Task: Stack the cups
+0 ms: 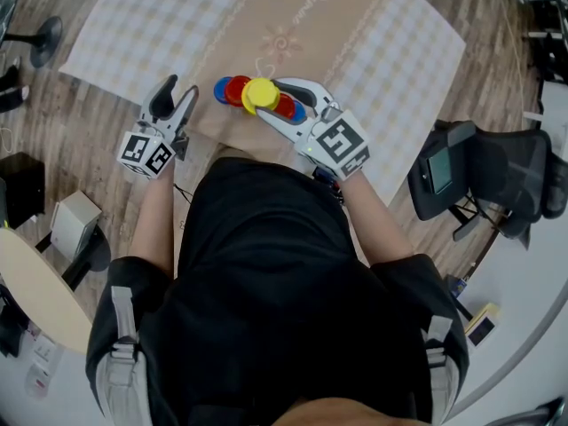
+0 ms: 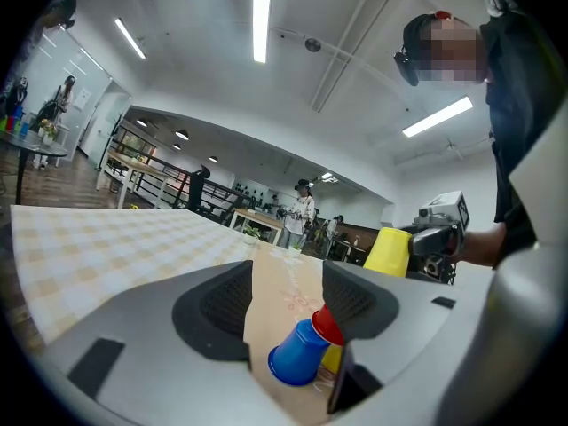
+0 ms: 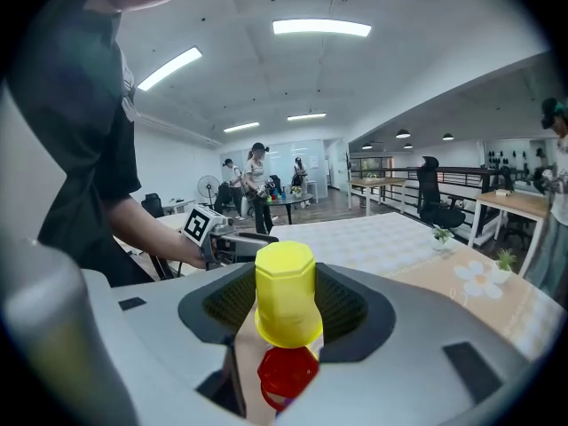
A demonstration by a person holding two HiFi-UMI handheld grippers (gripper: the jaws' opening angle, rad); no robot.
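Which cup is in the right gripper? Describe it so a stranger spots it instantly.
Find the beige strip down the checked tablecloth, at the edge nearest the person. Red and blue cups huddle there; above them the right gripper grips the yellow cup, upside down, the only one held.

Two tools show in the head view: the left tool (image 1: pixel 180 87) at centre left and the right tool (image 1: pixel 269 100) at centre. Around the middle lie one yellow cup (image 1: pixel 261 92), two red cups (image 1: pixel 237 89) (image 1: pixel 285 106) and two blue cups (image 1: pixel 221 89) (image 1: pixel 300 113). Low in the left gripper view, a second yellow cup (image 2: pixel 333 359) peeks from behind them.
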